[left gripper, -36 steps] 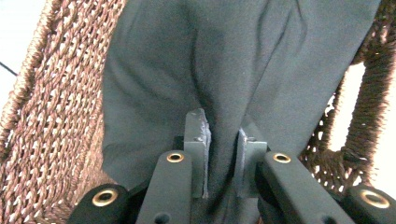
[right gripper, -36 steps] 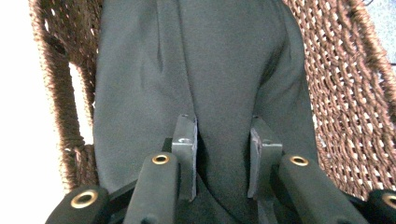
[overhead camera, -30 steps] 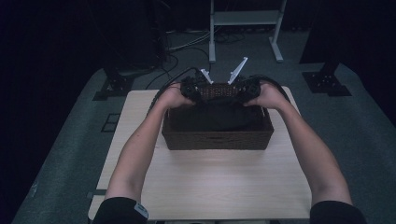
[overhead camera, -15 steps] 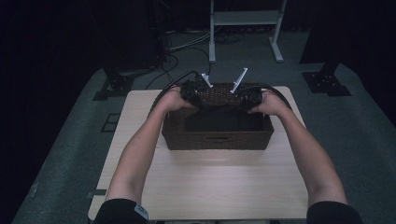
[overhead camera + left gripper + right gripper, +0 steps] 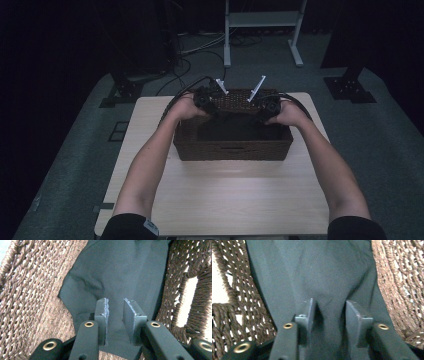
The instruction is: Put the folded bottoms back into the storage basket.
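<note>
Both hand-held grippers have sunk into the basket (image 5: pixel 232 150) near the tabletop's far edge. Left hand-held gripper (image 5: pixel 115 312) and right hand-held gripper (image 5: pixel 331 315) have just been opening; jaws apart, dark cloth (image 5: pixel 120 272) released inside. Placement looks done.

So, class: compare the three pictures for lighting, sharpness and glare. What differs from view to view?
High view: dim, the surroundings nearly black, only the pale table lit, and the basket interior lost in shadow. Left gripper view: bright and fairly sharp on the dark cloth, with white glare through the basket's handle hole. Right gripper view: softer, slightly blurred, with a blown-out gap in the weave at its left edge.
</note>
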Motion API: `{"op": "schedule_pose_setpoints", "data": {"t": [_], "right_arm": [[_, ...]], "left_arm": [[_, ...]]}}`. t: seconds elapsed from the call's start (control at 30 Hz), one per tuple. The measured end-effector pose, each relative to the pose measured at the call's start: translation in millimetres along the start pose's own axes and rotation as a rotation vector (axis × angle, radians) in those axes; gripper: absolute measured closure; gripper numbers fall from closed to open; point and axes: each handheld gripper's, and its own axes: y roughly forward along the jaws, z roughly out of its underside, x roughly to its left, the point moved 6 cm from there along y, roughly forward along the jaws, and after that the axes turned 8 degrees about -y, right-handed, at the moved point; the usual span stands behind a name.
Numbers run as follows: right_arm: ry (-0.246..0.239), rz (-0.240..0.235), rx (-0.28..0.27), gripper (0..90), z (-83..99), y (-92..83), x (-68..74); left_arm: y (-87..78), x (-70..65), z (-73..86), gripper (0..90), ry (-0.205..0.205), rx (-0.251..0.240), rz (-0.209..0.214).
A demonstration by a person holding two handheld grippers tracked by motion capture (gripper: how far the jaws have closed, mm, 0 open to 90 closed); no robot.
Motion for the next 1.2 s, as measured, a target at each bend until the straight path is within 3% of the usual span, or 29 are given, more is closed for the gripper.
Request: {"op": "schedule_pose_setpoints", "data": {"t": [0.1,0.4,0.43,0.7,1.03,1.2], "right_arm": [[0.001,0.025,-0.033,50.6,-1.3,-4.3,-1.7],[0.029,0.052,-0.097,48.6,-1.5,-12.9,-2.0],[0.029,0.055,-0.107,51.3,-0.2,-16.2,-1.2],[0.037,0.096,-0.127,54.1,9.7,-28.6,1.3],[0.046,0.111,-0.190,58.5,18.2,-46.9,8.1],[0.040,0.103,-0.180,64.1,22.3,-47.1,10.3]], "left_arm": [[-0.9,0.4,1.6,70.0,-0.010,-0.024,-0.003],[-0.7,0.0,10.2,63.9,-0.026,-0.021,-0.008],[-2.0,-1.4,10.6,63.1,-0.032,-0.045,-0.003],[-2.2,-5.4,15.3,58.6,-0.047,-0.048,-0.003],[-5.4,-13.5,10.9,54.6,-0.039,-0.076,0.003],[-4.6,-14.6,14.7,53.7,-0.048,-0.088,0.004]]}}
